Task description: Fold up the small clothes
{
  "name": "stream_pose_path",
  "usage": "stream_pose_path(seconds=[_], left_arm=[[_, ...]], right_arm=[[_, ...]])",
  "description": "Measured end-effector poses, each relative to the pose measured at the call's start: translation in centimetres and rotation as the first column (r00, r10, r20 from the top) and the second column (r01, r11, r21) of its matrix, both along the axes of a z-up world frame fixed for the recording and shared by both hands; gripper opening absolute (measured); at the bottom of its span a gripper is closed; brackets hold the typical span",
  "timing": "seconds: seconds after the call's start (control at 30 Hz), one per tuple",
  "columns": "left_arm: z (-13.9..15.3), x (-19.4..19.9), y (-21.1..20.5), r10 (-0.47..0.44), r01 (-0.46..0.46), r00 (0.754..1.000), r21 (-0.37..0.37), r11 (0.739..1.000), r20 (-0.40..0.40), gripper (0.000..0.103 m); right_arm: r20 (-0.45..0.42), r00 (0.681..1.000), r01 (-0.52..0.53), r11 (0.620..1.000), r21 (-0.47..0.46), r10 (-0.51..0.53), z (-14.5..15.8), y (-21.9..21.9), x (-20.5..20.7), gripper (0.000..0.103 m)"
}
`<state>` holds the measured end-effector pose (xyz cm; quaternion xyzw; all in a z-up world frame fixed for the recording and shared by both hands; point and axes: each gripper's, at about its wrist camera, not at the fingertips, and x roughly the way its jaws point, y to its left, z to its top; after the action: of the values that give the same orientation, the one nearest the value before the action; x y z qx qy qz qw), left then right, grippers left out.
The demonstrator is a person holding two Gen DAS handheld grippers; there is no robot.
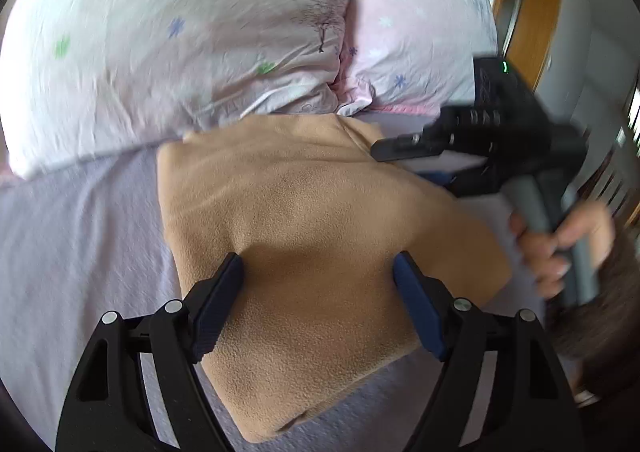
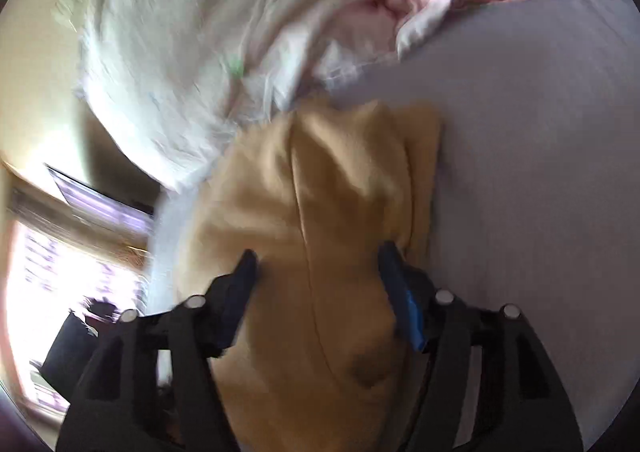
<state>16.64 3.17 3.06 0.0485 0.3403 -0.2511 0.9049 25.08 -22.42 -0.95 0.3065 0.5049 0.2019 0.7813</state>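
A tan fleece garment [image 1: 304, 196] lies folded flat on the lavender bed sheet [image 1: 80, 236]. My left gripper [image 1: 318, 262] stands open over its near part, with one blue pad on each side of a raised hump of cloth. My right gripper [image 1: 408, 164] is at the garment's far right corner, and a hand [image 1: 560, 248] grips its grey handle. In the right wrist view the tan garment [image 2: 320, 192] runs between the fingers of my right gripper [image 2: 319, 252]. Those jaws stand apart and the pads do not press on the cloth. The picture there is blurred.
A crumpled white and pink flowered duvet [image 1: 180, 32] is piled right behind the garment, and it fills the upper left of the right wrist view too [image 2: 180, 52]. A wooden door frame [image 1: 536, 12] stands at the far right. Bare sheet [image 2: 520, 172] spreads out beside the garment.
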Motion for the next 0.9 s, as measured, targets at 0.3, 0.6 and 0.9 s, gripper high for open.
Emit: stream_pose_path(seconds=[0.3,0.6,0.9], left_arm=[[2.6,-5.1,7.5,0.226,-0.235,0.971,-0.114,0.965,-0.083,0.102],[-1.7,-8.3,7.1,0.357,-0.343,0.928,0.136,0.93,-0.107,0.102],[-3.9,-9.2,5.7,0.375,-0.346,0.918,0.2,0.917,-0.13,0.102]], right_arm=[[0.233,0.971,0.022,0.949,-0.314,0.054,6.4,0.4,-13.9,0.101],[0.222,0.971,0.053,0.821,-0.569,0.091,1.6,5.5,-21.0,0.101],[0.184,0.979,0.056,0.752,-0.657,0.088,-0.3,5.7,-21.4,0.101]])
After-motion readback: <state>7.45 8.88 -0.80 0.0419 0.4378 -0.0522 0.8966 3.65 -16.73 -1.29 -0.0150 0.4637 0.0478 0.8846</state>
